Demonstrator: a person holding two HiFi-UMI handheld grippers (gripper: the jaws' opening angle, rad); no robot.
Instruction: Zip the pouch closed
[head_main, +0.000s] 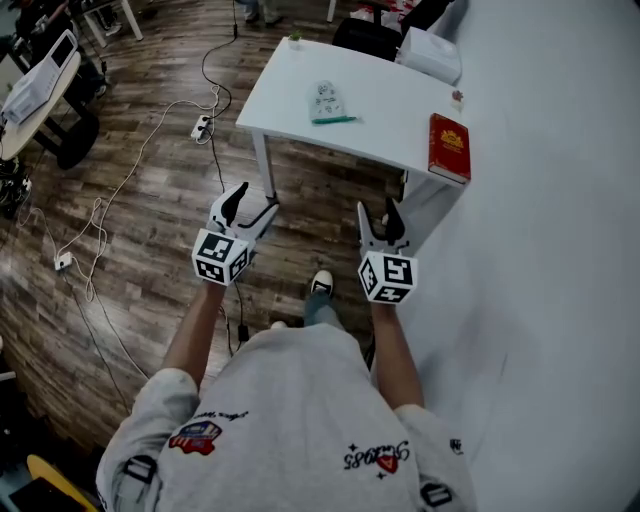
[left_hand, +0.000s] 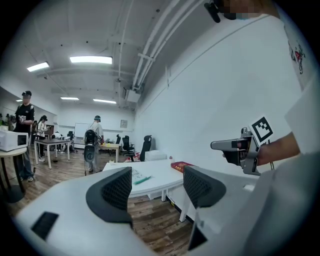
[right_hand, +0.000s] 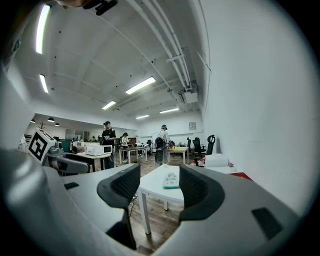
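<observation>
Grey top: a person's grey top (head_main: 290, 420) fills the bottom of the head view, and both bare forearms reach forward from it.
Left gripper: left gripper (head_main: 245, 200) is held in the air over the wooden floor (head_main: 150, 260). Its jaws stand apart, and in its own view only the table and floor show in the gap.
Right gripper: right gripper (head_main: 377, 215) is level with the left one and well apart from it. Its jaws are also spread, with nothing between them.
Table: white table (head_main: 385, 105) stands ahead of both grippers, beside the white wall.
Pouch: pale printed pouch (head_main: 327, 100) lies flat on the table's left half, well apart from both grippers and touched by neither.
Pouch direction: a teal strip (head_main: 333, 120) runs along the pouch's near edge, crosswise to the person. The pouch's long axis is too small to tell.
Line of sight: the right gripper view frames the pouch between its jaws, far off. The left gripper view shows it just beside the left jaw.
Red book: red book (head_main: 449, 147) lies at the table's near right corner.
White box: white box (head_main: 430, 52) sits at the far right.
Cables: cables (head_main: 120, 190) trail over the floor at left.
</observation>
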